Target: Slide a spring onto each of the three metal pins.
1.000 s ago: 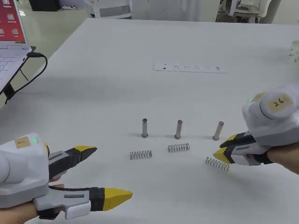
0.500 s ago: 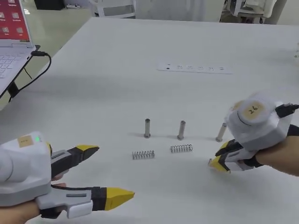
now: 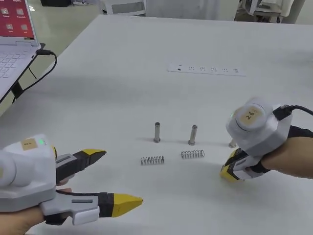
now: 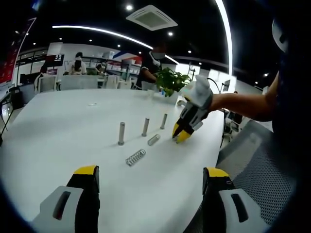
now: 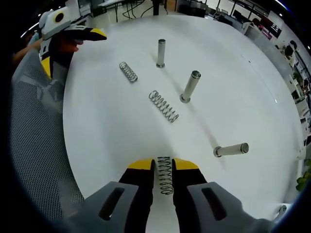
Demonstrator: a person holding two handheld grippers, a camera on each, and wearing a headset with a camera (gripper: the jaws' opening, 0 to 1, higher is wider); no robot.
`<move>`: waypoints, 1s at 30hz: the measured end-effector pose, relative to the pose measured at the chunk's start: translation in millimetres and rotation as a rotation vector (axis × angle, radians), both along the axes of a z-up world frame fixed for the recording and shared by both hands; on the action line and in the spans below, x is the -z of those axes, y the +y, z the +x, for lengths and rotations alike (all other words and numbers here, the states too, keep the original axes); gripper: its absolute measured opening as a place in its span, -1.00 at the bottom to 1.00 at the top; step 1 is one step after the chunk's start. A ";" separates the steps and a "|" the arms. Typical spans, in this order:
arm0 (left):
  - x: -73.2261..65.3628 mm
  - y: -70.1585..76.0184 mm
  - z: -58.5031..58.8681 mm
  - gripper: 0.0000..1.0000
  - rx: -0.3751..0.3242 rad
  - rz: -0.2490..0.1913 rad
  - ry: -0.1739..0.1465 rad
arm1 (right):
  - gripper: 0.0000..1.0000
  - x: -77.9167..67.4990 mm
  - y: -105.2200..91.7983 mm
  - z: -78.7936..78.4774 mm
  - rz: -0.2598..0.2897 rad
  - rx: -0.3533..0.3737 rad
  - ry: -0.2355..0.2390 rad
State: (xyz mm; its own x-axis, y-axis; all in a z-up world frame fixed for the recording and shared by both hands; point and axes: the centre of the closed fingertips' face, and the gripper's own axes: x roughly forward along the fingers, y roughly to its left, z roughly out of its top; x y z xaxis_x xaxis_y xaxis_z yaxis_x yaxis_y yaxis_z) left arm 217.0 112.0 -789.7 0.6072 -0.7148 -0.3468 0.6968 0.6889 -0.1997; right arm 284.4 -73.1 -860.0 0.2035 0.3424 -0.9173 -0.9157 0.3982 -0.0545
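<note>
Right gripper (image 5: pixel 164 166) clamped on spring (image 5: pixel 165 182) at table (image 5: pixel 112 126), nearest pin (image 5: pixel 232 149) at 2 o'clock, loose spring (image 5: pixel 164 106) at 12 o'clock, left gripper (image 4: pixel 148 175) spread wide.

Bright, even overhead light with no hard glare. The white table (image 3: pixel 122 73) has a mild sheen. In the head view the pins (image 3: pixel 157 132) throw faint, soft shadows to the left. Left gripper view: ceiling strip lights (image 4: pixel 97 30) bow with fisheye and the ceiling is dark. Right gripper view: the table edge curves and the pins splay outward. The spring (image 5: pixel 165 182) between the right gripper (image 5: pixel 164 166) jaws is sharp.
</note>
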 end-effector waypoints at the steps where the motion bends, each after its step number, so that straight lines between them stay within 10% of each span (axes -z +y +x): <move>1: 0.0 0.0 0.0 0.69 0.000 0.000 0.000 | -0.76 0.5 0.0 -0.2 -0.003 -0.002 0.003; 14: 0.2 0.3 -0.4 0.69 0.001 0.003 -0.002 | -0.84 1.6 0.6 -3.6 0.013 0.017 0.040; 30: 0.5 -3.3 -2.3 0.67 0.026 0.013 -0.003 | -0.84 -32.0 11.3 -1.6 0.125 0.056 -0.031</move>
State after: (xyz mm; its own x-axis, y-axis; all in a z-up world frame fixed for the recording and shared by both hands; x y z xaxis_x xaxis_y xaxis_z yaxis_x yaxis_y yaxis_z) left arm 214.7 108.7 -790.2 0.5900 -0.7256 -0.3542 0.7149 0.6734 -0.1886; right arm 282.8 -61.8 -828.0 0.2532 0.4408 -0.8612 -0.8905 0.4540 -0.0294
